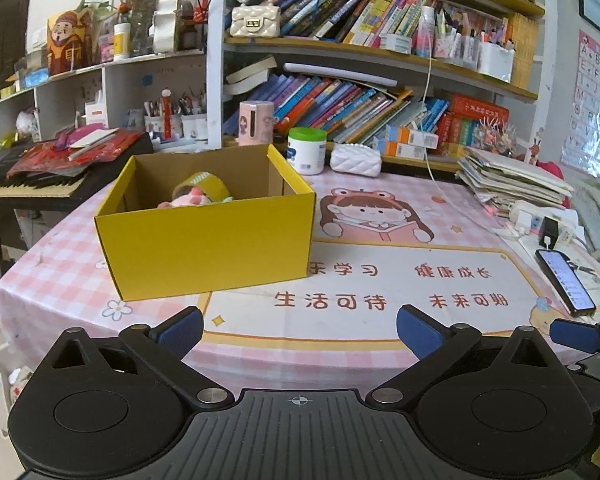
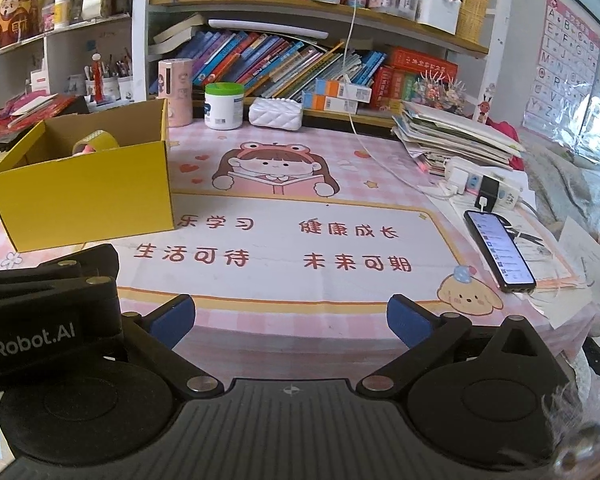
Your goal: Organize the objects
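Both grippers (image 1: 300, 330) (image 2: 291, 318), jaws apparently empty

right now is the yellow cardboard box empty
No, the yellow cardboard box holds a roll of yellow-green tape and a pink plush toy behind its front wall.

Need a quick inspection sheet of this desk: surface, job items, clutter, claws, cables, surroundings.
Surface: table under a pink checked cartoon mat, middle bare.
Job's things: yellow box open on the left, holding a tape roll and a pink plush toy.
Clutter: white jar with green lid, white quilted pouch, paper stack, lit phone.
Claws: left claw open, empty; right claw open, empty, jaws standing wide.
Cables: white cord running down from the shelf to a power strip.
Surroundings: crowded bookshelves behind, keyboard at left.
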